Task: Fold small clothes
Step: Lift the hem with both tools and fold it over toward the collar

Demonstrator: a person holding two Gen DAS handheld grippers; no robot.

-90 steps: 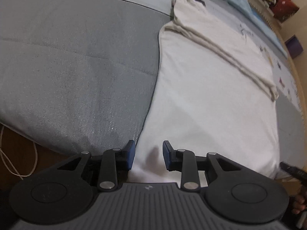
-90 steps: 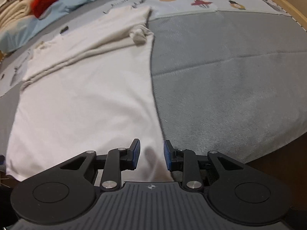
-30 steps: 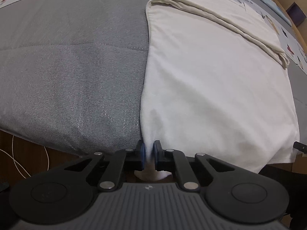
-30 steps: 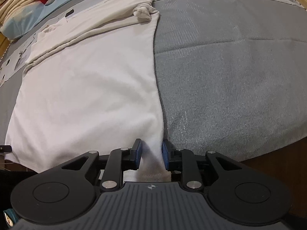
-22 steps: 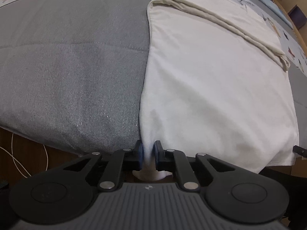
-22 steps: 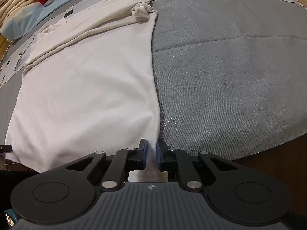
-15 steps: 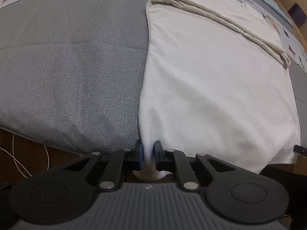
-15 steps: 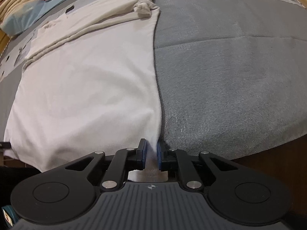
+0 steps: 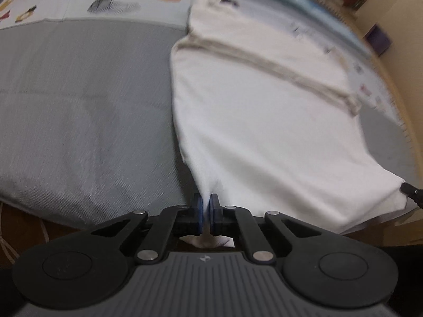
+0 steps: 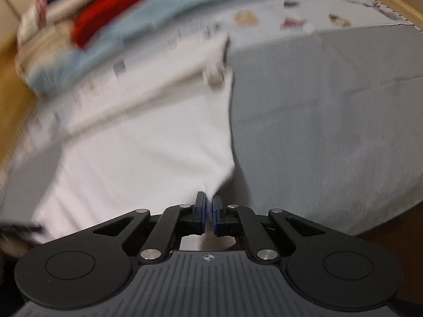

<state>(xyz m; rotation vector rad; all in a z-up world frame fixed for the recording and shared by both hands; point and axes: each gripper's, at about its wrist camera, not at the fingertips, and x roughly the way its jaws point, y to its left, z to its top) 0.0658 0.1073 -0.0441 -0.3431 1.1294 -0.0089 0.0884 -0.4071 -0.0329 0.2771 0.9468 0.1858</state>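
Left wrist: left gripper (image 9: pixel 205 203) pinches white shirt (image 9: pixel 264 121) hem corner at 6 o'clock; right gripper (image 10: pixel 208 200) likewise; sleeves folded, bottom fold pending.

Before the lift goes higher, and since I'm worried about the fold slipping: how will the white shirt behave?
Probably floppy: the white shirt pulls into a peak at the left gripper and at the right gripper, both shut on its hem corners. The middle will likely sag between them. It seems light, and the folded sleeves may shift.
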